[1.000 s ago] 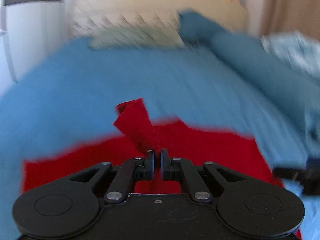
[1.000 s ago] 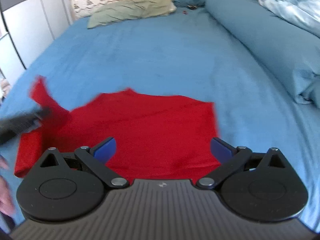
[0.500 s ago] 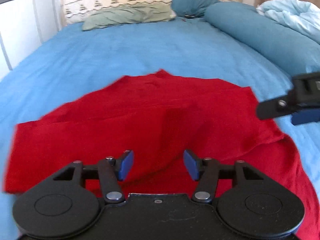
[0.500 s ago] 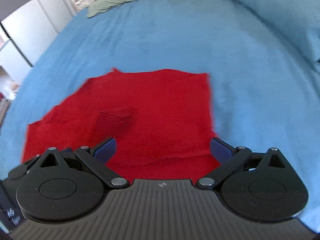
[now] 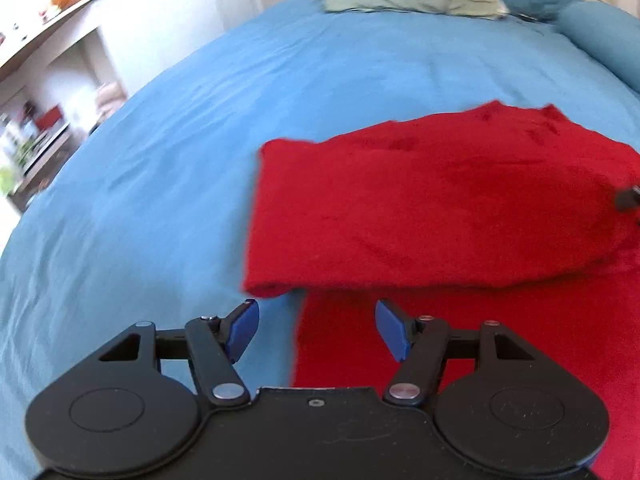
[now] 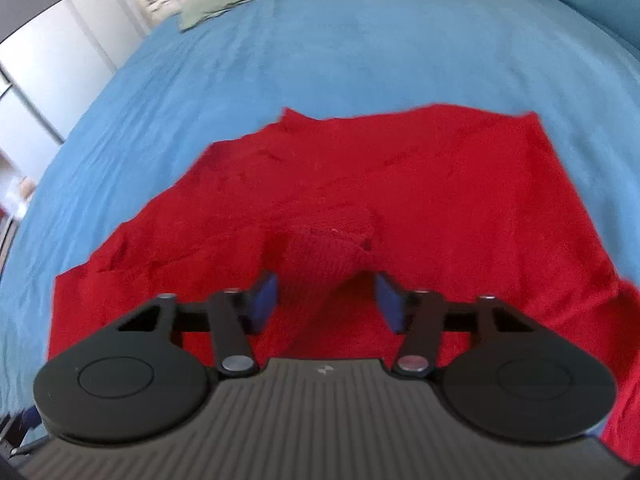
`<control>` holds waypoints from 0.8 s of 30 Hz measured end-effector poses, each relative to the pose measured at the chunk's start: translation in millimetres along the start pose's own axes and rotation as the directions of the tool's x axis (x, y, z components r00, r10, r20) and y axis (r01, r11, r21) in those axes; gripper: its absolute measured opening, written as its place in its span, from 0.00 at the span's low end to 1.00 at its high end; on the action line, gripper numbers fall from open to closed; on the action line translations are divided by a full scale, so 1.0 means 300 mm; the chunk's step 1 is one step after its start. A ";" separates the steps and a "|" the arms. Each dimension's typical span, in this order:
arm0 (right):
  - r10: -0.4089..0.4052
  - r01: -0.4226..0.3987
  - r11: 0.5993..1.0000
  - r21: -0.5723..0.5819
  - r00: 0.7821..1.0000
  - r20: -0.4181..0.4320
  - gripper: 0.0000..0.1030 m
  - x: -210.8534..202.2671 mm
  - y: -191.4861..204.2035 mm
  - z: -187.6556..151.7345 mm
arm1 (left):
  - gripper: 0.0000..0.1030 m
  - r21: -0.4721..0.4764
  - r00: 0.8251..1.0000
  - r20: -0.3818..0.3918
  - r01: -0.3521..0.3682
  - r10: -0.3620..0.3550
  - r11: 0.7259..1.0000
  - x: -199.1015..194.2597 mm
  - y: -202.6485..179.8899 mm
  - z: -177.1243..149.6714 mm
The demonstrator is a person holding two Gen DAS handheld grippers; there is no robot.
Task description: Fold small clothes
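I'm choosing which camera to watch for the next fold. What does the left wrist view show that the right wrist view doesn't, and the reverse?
Only the left wrist view shows the rolled fold edge of the red garment, shelves beside the bed, and a dark tip at the right border, probably the other gripper.

Only the right wrist view shows a raised bump of cloth between the right gripper's open fingers.

Both show the garment on the blue bedsheet, pillows and open jaws; the left gripper holds nothing.

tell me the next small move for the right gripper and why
Probably ease the right gripper forward and close on the raised bump in the red garment: its jaws are open with that bump just ahead between them. The left gripper is open too, holding nothing.
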State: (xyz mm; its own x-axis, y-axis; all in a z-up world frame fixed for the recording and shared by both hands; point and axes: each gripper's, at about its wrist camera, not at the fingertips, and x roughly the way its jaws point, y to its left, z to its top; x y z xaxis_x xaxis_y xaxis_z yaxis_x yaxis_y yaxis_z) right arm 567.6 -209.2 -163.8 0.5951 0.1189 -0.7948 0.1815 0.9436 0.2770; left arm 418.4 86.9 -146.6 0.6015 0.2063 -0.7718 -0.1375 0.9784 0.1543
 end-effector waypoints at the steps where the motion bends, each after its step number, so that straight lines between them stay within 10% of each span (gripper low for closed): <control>1: -0.020 0.020 1.000 0.023 1.000 0.004 0.52 -0.007 -0.014 -0.010 | 0.68 -0.018 1.000 -0.003 -0.005 0.005 1.000 0.003 0.013 -0.005; 10: 0.025 -0.025 0.990 0.141 1.000 -0.001 0.54 -0.026 -0.075 -0.013 | 0.68 -0.039 1.000 -0.005 0.009 -0.009 0.999 0.025 0.038 0.001; 14: 0.027 -0.028 0.993 0.116 1.000 0.013 0.25 -0.015 -0.046 -0.002 | 0.68 -0.042 1.000 0.004 0.008 -0.008 0.999 0.054 0.054 0.011; 24: 0.035 -0.049 0.997 0.062 0.978 0.207 0.20 -0.208 -0.104 0.187 | 0.68 -0.016 1.000 0.023 -0.006 0.006 1.000 0.090 0.045 0.058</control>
State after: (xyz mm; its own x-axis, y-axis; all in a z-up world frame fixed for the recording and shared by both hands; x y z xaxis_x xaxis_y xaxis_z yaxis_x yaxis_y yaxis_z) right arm 568.7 -263.5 -92.7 0.7503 0.0855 -0.6556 0.2001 0.9157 0.3484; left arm 446.3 105.9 -154.6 0.6187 0.2125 -0.7564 -0.1538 0.9769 0.1487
